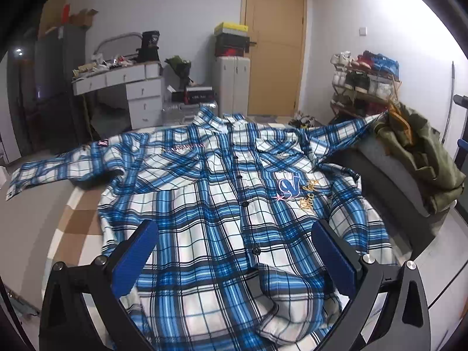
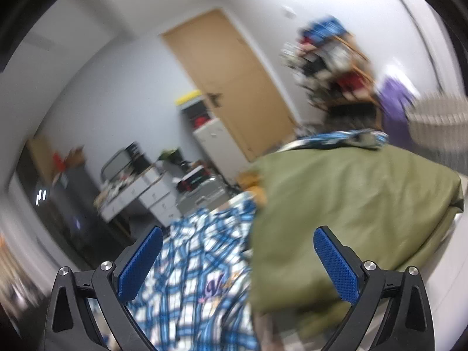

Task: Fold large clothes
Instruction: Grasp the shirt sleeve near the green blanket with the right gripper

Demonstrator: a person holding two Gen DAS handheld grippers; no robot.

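Two grippers, left (image 1: 234,266) and right (image 2: 238,266), hover with jaws wide and empty. The shirt (image 1: 222,204) lies spread, buttoned, front up on the bed (image 1: 73,222); its hem is rumpled, so smooth that before folding a sleeve (image 1: 58,169) inward. A green jacket (image 2: 351,210) crowds the right side; the room is cluttered.

One blue-and-white plaid button shirt (image 1: 222,204) lies spread on the bed, and one olive green jacket (image 1: 421,158) is heaped beside it. Two black grippers with blue pads hover: left gripper (image 1: 234,251), right gripper (image 2: 238,259). One tan wooden door (image 1: 275,46), one white drawer desk (image 1: 128,87).
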